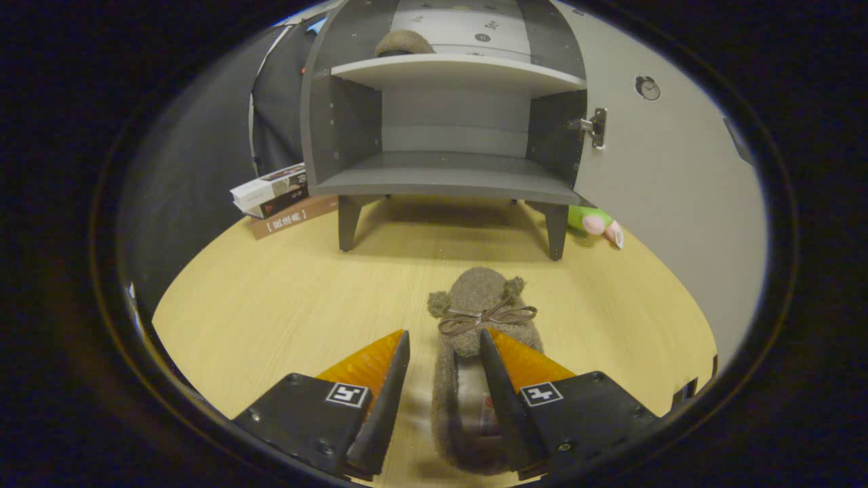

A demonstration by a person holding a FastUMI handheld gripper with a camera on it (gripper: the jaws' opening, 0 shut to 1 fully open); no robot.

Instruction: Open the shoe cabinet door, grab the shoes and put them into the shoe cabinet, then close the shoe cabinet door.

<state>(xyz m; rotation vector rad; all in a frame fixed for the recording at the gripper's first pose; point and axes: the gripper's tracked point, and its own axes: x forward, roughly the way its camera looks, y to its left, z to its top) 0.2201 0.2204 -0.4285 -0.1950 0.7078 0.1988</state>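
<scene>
A fuzzy brown slipper with a small bow lies on the wooden table, toe pointing at the shoe cabinet. My gripper is open around the slipper's left side wall. The right finger sits over or in the slipper's opening, and the left finger stands just off its left edge with a gap. The cabinet stands beyond the slipper with its door swung open to the right. Its lower shelf is bare. A second brown slipper rests on the upper shelf.
A stack of books lies left of the cabinet's legs. A green and pink plush toy lies by the right leg, under the open door. Bare tabletop stretches between the slipper and the cabinet.
</scene>
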